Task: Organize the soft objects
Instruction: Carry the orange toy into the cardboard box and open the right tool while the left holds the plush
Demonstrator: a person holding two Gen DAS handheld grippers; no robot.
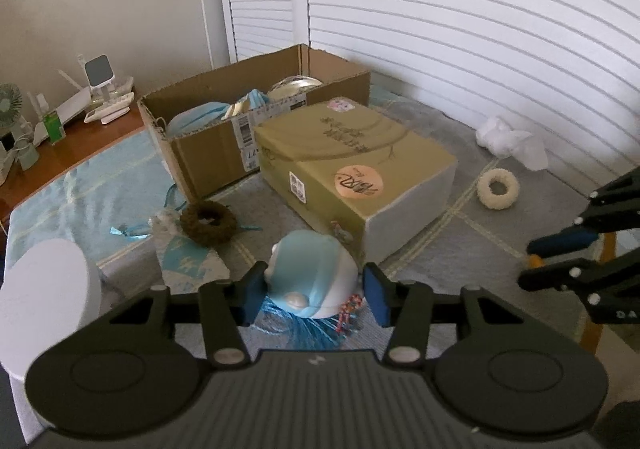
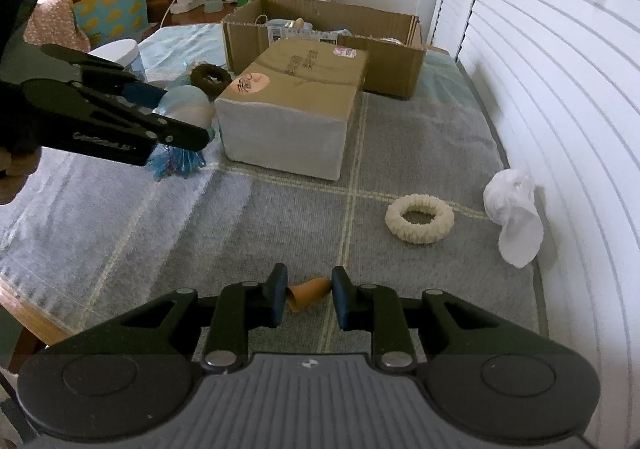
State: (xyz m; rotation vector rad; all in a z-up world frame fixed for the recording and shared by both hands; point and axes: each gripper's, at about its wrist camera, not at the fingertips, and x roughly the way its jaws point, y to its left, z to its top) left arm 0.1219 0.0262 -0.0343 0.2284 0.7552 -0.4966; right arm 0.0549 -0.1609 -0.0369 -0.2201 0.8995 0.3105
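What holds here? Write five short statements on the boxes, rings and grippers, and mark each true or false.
1. The cream ring lies inside the open box. False: it lies on the mat, apart from both boxes.
2. The right gripper is shut on an orange cone. True.
3. A blue-white toy sits between the left gripper's jaws. True.
4. The brown ring rests on top of the closed box. False: it lies down beside the open box.
5. The open box is empty. False: several things lie in it.
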